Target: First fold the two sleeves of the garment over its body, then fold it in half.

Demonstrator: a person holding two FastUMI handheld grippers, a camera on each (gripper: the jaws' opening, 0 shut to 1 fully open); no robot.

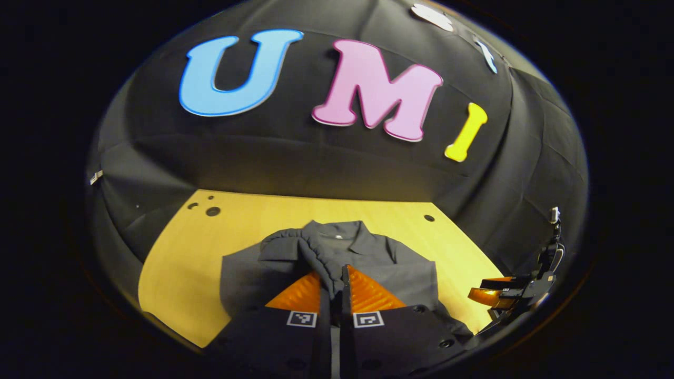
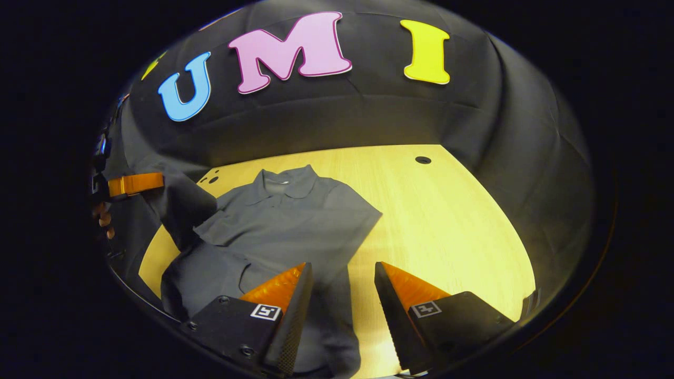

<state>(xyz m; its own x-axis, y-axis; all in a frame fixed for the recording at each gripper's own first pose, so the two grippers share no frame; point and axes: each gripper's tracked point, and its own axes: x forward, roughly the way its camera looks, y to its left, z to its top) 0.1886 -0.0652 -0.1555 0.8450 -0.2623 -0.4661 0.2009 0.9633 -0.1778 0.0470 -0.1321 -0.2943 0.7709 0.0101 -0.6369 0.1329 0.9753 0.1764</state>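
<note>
A grey collared shirt (image 2: pixel 295 221) lies face up on the yellow table (image 2: pixel 447 221), collar towards the wall. In the left gripper view, my left gripper (image 1: pixel 331 273) is shut on one grey sleeve (image 1: pixel 310 252), which is bunched and raised over the shirt body (image 1: pixel 389 263). From the right gripper view, that gripper (image 2: pixel 137 184) holds the lifted sleeve (image 2: pixel 179 205) at the far left, a hand (image 2: pixel 102 216) behind it. My right gripper (image 2: pixel 342 268) hangs open over the shirt's lower edge, nothing between its fingers. The other sleeve (image 2: pixel 358 210) lies flat, spread outward.
The black cloth wall closes the table's far side and both flanks. Small round holes (image 2: pixel 423 159) mark the tabletop's back corners. Bare wood (image 2: pixel 463 252) stretches to the right of the shirt. In the left gripper view, the right gripper (image 1: pixel 492 295) sits at the table's right edge.
</note>
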